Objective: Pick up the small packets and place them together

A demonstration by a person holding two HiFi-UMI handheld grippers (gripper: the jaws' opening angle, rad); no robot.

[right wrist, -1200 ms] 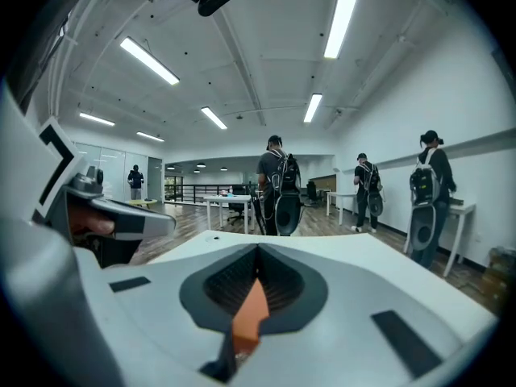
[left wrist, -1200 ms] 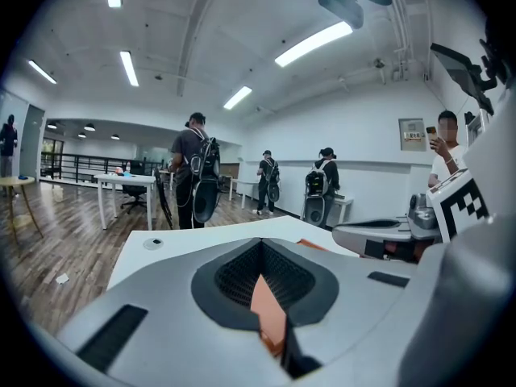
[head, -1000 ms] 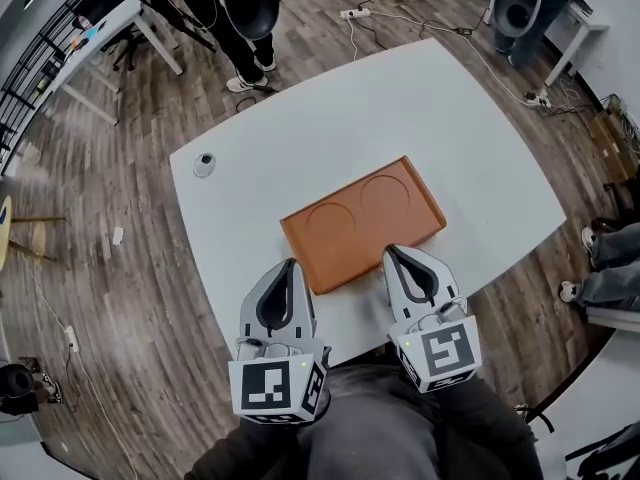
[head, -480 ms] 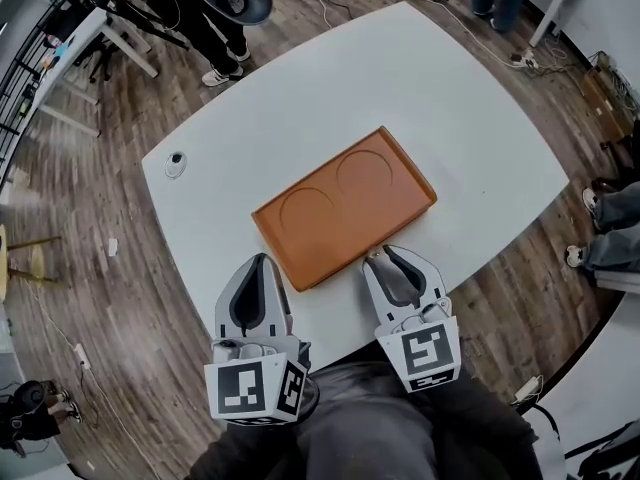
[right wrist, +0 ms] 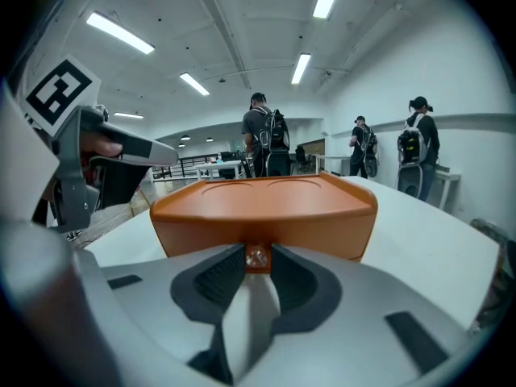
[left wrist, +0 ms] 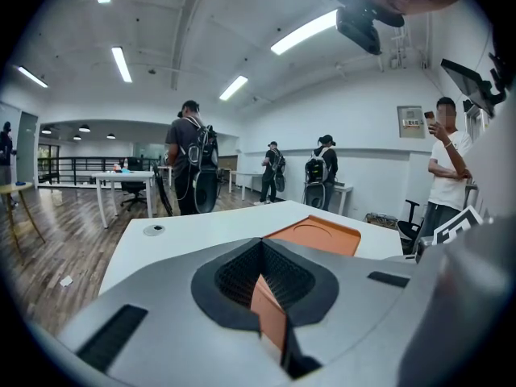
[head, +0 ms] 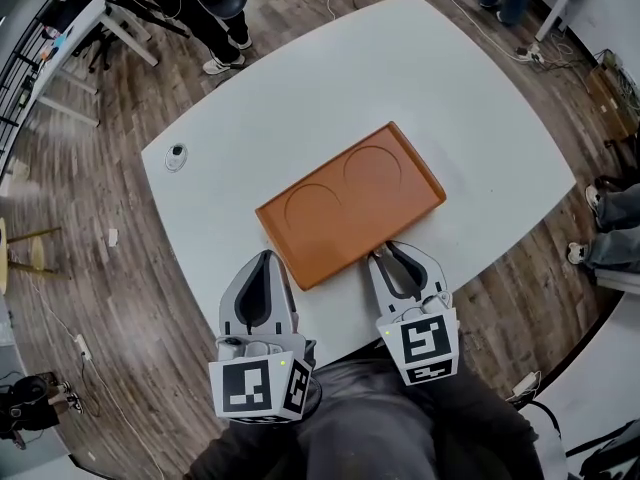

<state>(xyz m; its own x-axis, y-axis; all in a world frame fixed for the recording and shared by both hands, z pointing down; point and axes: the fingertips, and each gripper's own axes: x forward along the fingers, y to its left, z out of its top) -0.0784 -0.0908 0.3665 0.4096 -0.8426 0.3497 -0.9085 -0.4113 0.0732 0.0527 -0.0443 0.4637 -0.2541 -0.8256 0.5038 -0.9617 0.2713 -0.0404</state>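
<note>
The left hand-held gripper (head: 265,258) was seen clenched, empty; the right hand-held gripper (head: 384,256) was released at the tray's (head: 345,203) 5 o'clock edge.

The orange tray (head: 345,218) stands right in front of the right gripper (head: 384,255). Its near wall blocks the way forward. The tray is just to the right of the left gripper (head: 266,258). Ahead and left of it the white table (head: 470,98) is bare, but a small round disc (head: 176,156) sits far off.

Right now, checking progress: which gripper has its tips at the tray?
The right gripper: its tips sit at the near edge of the orange tray. The left gripper points past its side.
</note>
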